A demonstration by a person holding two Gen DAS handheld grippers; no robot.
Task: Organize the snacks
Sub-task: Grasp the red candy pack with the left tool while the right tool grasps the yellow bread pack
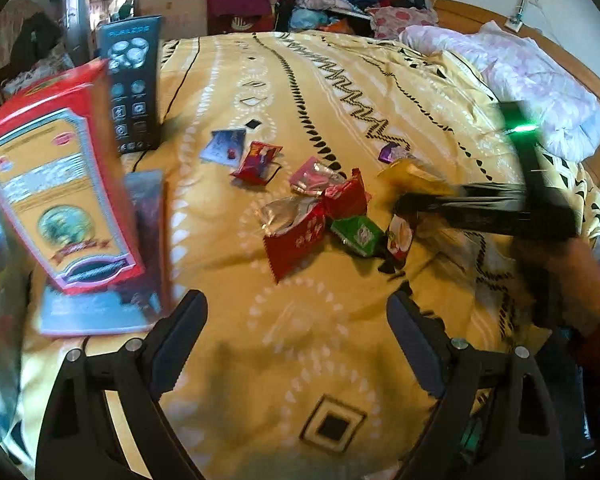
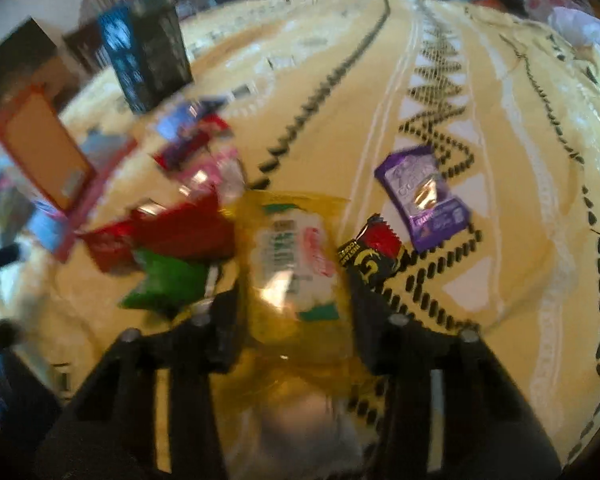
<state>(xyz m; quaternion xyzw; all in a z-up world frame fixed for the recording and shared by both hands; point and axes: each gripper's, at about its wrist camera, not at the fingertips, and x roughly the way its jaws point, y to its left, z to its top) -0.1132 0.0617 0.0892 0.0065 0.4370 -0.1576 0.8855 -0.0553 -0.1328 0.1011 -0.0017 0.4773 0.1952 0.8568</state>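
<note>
Several snack packets lie on a yellow patterned bedspread (image 1: 300, 320): red packets (image 1: 296, 236), a green one (image 1: 358, 234), a pink one (image 1: 312, 174), a purple one (image 2: 424, 196) and a black-and-red one (image 2: 374, 254). My right gripper (image 2: 294, 304) is shut on a yellow transparent snack packet (image 2: 294, 264), held just above the pile; it shows blurred in the left wrist view (image 1: 412, 184). My left gripper (image 1: 296, 320) is open and empty, above bare bedspread in front of the pile.
A red box (image 1: 56, 184) stands at the left on a flat blue item (image 1: 88, 312). A dark box (image 1: 134, 84) stands behind it. A pink quilt (image 1: 512, 80) lies at the right. Clothes and cartons are piled beyond the bed.
</note>
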